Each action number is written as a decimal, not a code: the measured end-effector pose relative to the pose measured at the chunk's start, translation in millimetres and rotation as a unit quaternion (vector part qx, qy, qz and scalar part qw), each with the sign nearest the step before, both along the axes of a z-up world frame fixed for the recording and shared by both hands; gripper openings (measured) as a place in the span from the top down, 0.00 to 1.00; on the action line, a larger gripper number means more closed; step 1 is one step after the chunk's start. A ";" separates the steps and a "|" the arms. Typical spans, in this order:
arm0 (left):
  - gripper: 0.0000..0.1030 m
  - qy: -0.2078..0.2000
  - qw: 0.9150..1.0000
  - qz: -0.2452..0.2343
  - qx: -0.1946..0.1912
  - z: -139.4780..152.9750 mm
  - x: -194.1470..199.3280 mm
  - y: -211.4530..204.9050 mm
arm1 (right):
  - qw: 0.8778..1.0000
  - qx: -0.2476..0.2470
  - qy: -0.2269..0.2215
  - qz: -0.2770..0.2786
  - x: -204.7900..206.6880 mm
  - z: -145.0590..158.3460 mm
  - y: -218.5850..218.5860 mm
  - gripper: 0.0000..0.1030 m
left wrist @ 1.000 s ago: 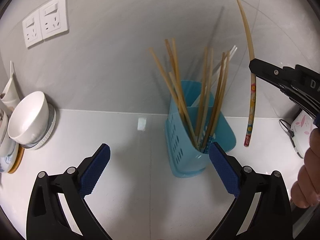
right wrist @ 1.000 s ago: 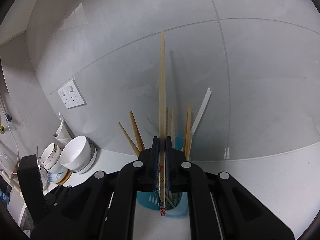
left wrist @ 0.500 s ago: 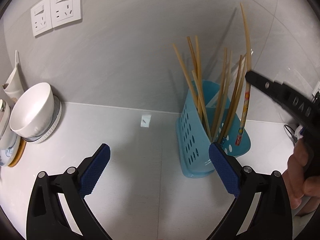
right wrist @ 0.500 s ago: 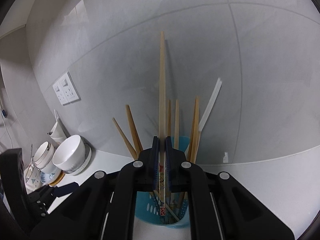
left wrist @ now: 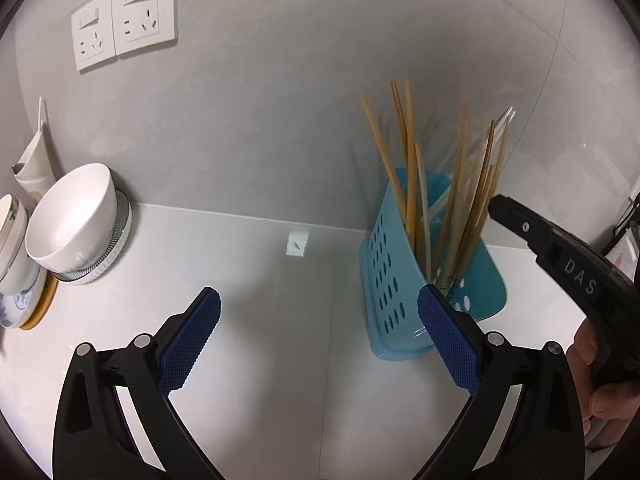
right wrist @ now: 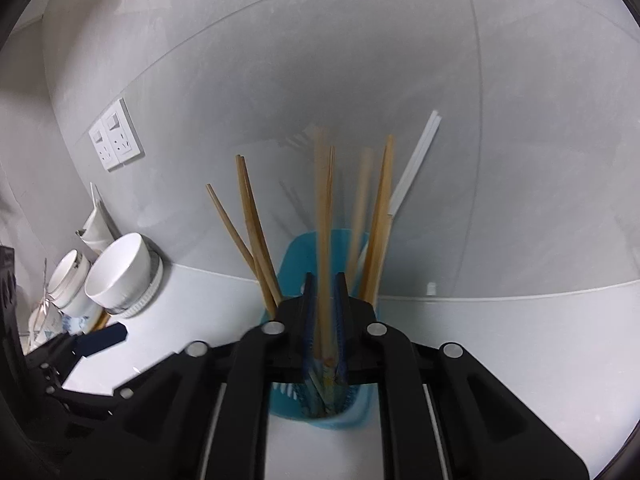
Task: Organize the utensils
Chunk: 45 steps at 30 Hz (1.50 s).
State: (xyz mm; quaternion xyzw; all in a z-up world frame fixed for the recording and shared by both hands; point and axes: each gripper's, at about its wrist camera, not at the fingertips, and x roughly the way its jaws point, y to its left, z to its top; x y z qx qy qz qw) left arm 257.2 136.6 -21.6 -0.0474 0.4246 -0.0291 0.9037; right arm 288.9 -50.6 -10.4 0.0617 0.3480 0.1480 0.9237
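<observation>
A blue perforated utensil holder [left wrist: 394,280] stands on the white counter and holds several wooden chopsticks [left wrist: 410,168]; it also shows in the right wrist view [right wrist: 300,250]. My right gripper [right wrist: 323,292] is just above the holder with its jaws slightly apart. A blurred chopstick [right wrist: 322,220] with a patterned end stands loose between them, down in the holder. In the left wrist view the right gripper [left wrist: 520,220] reaches in from the right. My left gripper [left wrist: 318,320] is open and empty, low over the counter to the left of the holder.
A white bowl [left wrist: 72,216] on stacked dishes sits at the left by the wall. Two wall sockets [left wrist: 124,38] are mounted above. A small appliance with a cable is at the far right edge [left wrist: 628,236]. The grey wall is close behind the holder.
The right gripper lowered the patterned chopstick into the holder and its jaws parted, letting it go. The left gripper shifted left, so the holder now sits further right.
</observation>
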 end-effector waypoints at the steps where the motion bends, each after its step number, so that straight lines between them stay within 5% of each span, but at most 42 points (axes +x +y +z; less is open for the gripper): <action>1: 0.06 -0.004 1.000 0.000 0.001 3.9 -2.1 -0.4 | 1.000 -0.001 0.002 -0.002 -1.2 1.7 -1.4 0.80; 10: 0.06 -0.020 1.000 -0.009 0.013 32.7 -25.3 -10.4 | 1.000 0.000 0.001 -0.015 -37.6 29.6 -26.2 0.34; 19: 0.06 -0.011 1.000 -0.014 0.003 43.3 -50.9 -15.2 | 1.000 -0.016 0.000 -0.005 -82.5 47.0 -42.3 0.10; 45: 0.06 -0.006 1.000 -0.021 0.003 44.9 -73.4 -25.4 | 0.998 -0.051 0.025 -0.006 -108.3 48.2 -55.2 0.08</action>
